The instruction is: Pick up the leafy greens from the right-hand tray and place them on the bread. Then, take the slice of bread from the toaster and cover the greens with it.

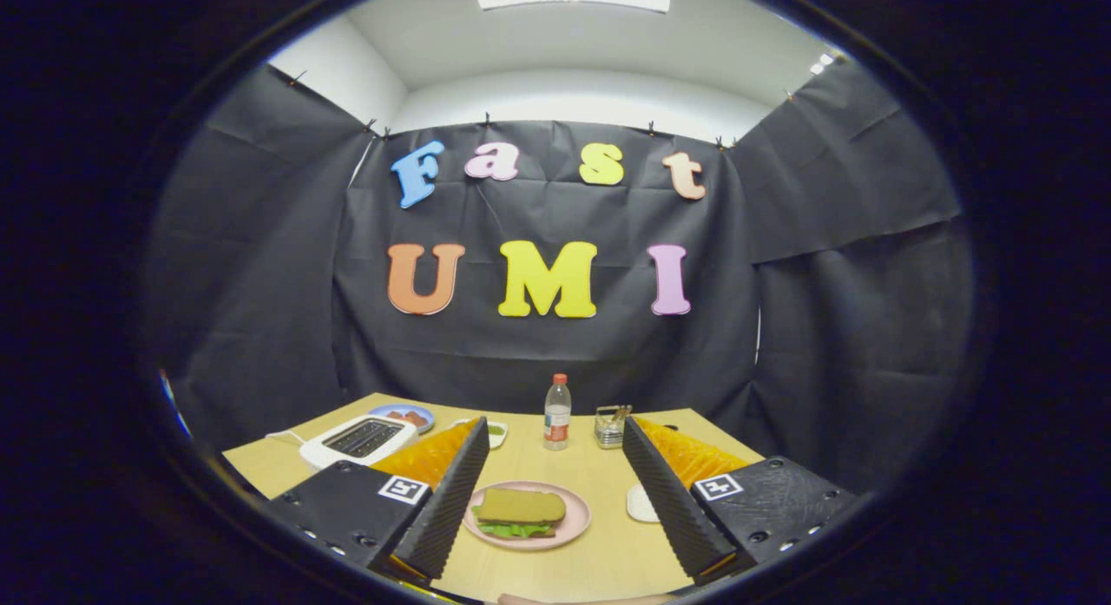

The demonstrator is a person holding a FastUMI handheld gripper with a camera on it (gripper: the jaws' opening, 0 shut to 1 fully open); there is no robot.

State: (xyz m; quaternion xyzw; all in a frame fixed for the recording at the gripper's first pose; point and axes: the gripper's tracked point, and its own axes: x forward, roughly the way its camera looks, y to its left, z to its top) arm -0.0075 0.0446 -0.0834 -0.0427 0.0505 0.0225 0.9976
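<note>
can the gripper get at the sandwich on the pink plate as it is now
Probably yes: the gripper is open, and the sandwich on the pink plate lies between its fingers with nothing in front.

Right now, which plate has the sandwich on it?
The pink plate between the open tongs. The blue plate beyond the toaster holds something else.

table [599, 479], toaster [358, 440], plate [575, 525], bottle [556, 412]
</note>
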